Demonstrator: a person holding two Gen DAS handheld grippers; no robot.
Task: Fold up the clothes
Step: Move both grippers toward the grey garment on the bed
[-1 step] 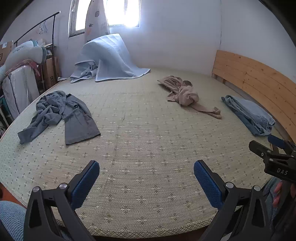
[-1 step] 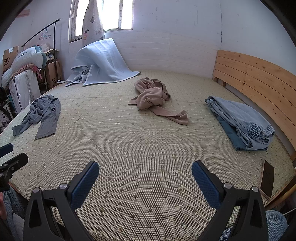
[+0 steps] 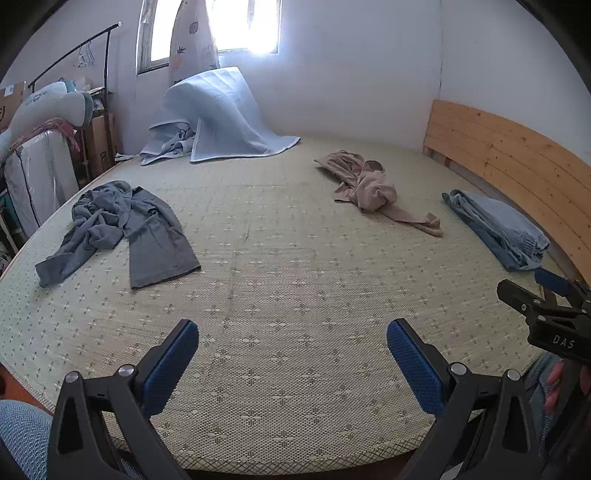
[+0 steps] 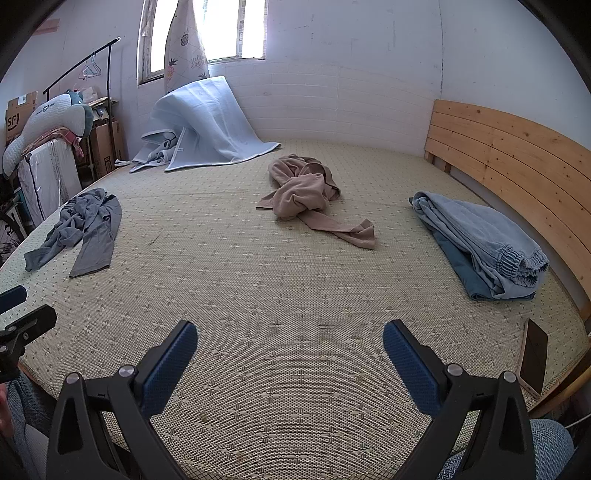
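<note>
On the bed's woven mat lay crumpled grey clothes, a knotted tan garment and folded blue jeans; both the left hand-held gripper and the right hand-held gripper gaped, released and empty.

In the left wrist view the black right gripper is cut off by the right edge, so its jaws' spread cannot be read there; the hand under it shows only a few fingers. In the right wrist view the black left gripper is likewise cut by the left edge. The pale blue quilted blanket at the bed's far left corner drapes over something fully hidden. The window glare washes out the panes. Print on the patterned curtain and the cardboard box is too small to read. The phone screen at the bed's near right corner is dark.
</note>
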